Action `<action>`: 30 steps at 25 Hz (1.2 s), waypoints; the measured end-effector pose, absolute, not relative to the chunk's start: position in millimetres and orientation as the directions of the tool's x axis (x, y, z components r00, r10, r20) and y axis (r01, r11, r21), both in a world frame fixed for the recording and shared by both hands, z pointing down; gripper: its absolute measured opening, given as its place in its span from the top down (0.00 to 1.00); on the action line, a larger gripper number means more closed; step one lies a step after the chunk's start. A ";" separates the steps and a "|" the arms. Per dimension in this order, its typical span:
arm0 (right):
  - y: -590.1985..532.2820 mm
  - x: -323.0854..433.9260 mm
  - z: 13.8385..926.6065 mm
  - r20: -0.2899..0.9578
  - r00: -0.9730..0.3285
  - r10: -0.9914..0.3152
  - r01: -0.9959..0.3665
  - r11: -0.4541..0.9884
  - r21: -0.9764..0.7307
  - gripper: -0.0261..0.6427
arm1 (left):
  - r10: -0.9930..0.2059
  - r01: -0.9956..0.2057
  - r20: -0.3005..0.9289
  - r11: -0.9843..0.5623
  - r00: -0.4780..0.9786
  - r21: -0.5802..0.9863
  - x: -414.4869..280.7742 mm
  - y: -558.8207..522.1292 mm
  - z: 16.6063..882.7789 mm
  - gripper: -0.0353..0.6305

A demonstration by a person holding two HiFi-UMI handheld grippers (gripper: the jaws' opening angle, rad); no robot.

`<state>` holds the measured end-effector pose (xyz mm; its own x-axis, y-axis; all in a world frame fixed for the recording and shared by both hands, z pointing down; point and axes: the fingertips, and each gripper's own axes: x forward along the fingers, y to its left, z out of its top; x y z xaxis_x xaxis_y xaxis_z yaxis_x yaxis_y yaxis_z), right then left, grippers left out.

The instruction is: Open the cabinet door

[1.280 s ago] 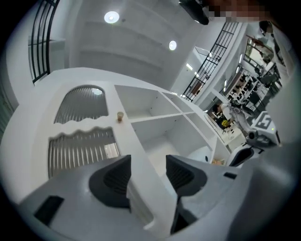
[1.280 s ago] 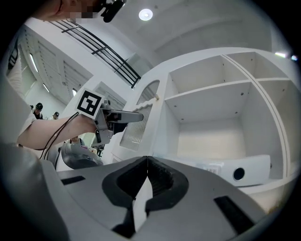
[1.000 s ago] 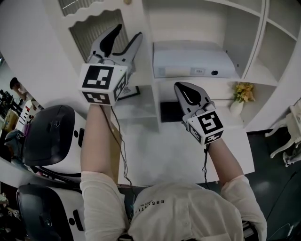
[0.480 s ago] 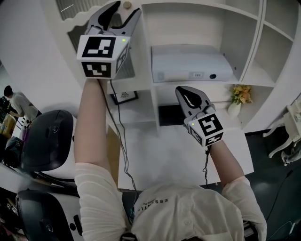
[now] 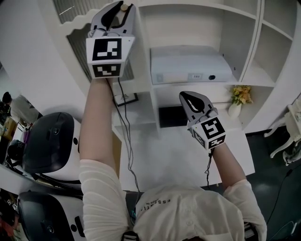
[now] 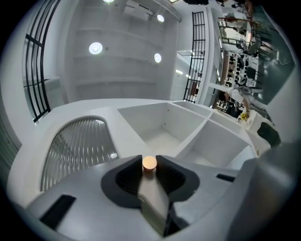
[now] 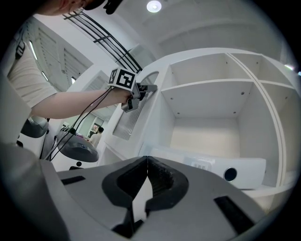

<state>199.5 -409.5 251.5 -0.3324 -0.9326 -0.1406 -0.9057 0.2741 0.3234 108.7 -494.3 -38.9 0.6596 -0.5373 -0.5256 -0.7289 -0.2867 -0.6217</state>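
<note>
Up from a second back: left gripper [image 5: 122, 6], jaws just closing, now clamped on knob [image 6: 149, 163].
Cabinet door [image 5: 77, 47] upper left of shelving, seemingly shut; likely light, stiff, ribbed pane fragile. Knob small, smooth, probably slippery; best pinched squarely. Right gripper [image 5: 186, 95] jaws together, empty.
</note>
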 end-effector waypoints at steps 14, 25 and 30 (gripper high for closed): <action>-390.1 193.0 259.5 -0.117 -0.338 -0.934 -0.905 0.289 0.312 0.94 | -0.528 -0.714 -0.490 -0.415 0.694 -0.564 99.3 -479.3 -38.1 0.82; -359.3 176.8 259.8 -0.118 -0.358 -0.926 -0.895 0.304 0.328 0.94 | -0.508 -0.677 -0.450 -0.511 0.735 -0.530 74.5 -441.3 -37.4 0.82; -348.3 168.2 260.8 -0.118 -0.377 -0.919 -0.889 0.323 0.325 0.94 | -0.473 -0.648 -0.444 -0.584 0.761 -0.488 59.6 -423.6 -36.4 0.82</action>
